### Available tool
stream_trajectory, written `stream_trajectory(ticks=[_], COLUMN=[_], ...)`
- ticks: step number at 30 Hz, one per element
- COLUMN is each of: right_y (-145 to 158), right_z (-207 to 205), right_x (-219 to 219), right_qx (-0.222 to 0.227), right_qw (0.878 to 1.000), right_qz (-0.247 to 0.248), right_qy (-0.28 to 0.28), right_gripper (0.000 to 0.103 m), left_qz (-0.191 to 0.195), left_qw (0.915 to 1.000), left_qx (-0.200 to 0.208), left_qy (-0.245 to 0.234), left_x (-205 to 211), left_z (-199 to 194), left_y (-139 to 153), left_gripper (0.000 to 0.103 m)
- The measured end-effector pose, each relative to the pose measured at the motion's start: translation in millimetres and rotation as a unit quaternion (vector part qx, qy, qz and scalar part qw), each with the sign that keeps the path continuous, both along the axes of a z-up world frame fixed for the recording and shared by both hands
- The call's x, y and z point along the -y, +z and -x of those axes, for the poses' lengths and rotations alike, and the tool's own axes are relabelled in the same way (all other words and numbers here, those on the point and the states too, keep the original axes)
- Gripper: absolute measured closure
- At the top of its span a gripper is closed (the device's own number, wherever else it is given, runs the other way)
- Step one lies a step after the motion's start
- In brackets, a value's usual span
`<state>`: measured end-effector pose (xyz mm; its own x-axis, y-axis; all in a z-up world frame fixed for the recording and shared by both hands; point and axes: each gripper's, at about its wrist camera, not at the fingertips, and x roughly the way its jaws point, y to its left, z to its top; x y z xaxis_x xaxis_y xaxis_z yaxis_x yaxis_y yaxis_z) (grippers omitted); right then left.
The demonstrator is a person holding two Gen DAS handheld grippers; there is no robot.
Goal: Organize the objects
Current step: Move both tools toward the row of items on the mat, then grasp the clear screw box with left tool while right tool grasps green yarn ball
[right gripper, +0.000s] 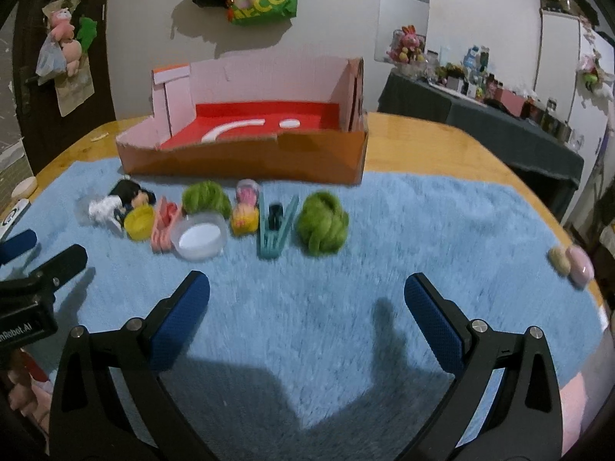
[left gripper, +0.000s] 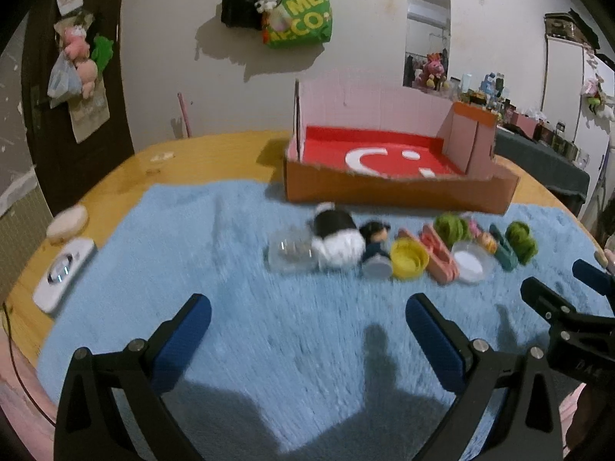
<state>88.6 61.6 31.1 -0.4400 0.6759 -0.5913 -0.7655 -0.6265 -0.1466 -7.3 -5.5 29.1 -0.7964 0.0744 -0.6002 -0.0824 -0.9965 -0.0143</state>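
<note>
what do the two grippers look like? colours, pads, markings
Left gripper and right gripper match: black angular arms, silver pivot screws, textured blue fingertip pads. The right wrist view shows white lettering ending "nRobot.AI" on the left one's black body. No cables or sleeves visible.

Light blue fuzzy mat (right gripper: 346, 269) on yellow wood bench (right gripper: 442, 134). Orange box (right gripper: 246, 161), red floor with white marks. Two green wool balls (right gripper: 322, 223), yellow cap (right gripper: 139, 223), teal clip (right gripper: 275, 230), pink clip (right gripper: 163, 228). Tools' pads (right gripper: 434, 322) blue, arms black.
</note>
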Motion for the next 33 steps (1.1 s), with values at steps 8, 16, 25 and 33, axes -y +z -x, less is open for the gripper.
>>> stream_trajectory(ticks=[8, 16, 25, 33], right_y=[20, 30, 24, 11], right_z=[8, 15, 17, 18], right_x=[-28, -57, -82, -91], right_qx=[-0.002, 0.026, 0.055, 0.076], right_qw=[1.0, 1.0, 0.997, 0.994], right_qz=[0.006, 0.017, 0.055, 0.083], right_qy=[-0.007, -0.005, 0.006, 0.005], right_gripper=[0.0, 0.0, 0.0, 0.0], left_qz=[-0.043, -0.063, -0.035, 0.019], left_qw=[0.9976, 0.9878, 0.9683, 0.9669], left_qx=[0.051, 0.131, 0.195, 0.194], left_qy=[-0.018, -0.055, -0.152, -0.164], left_x=[26, 56, 53, 43], left_z=[35, 71, 89, 102], left_y=[17, 10, -4, -12], left_gripper=[0.0, 0.0, 0.0, 0.002])
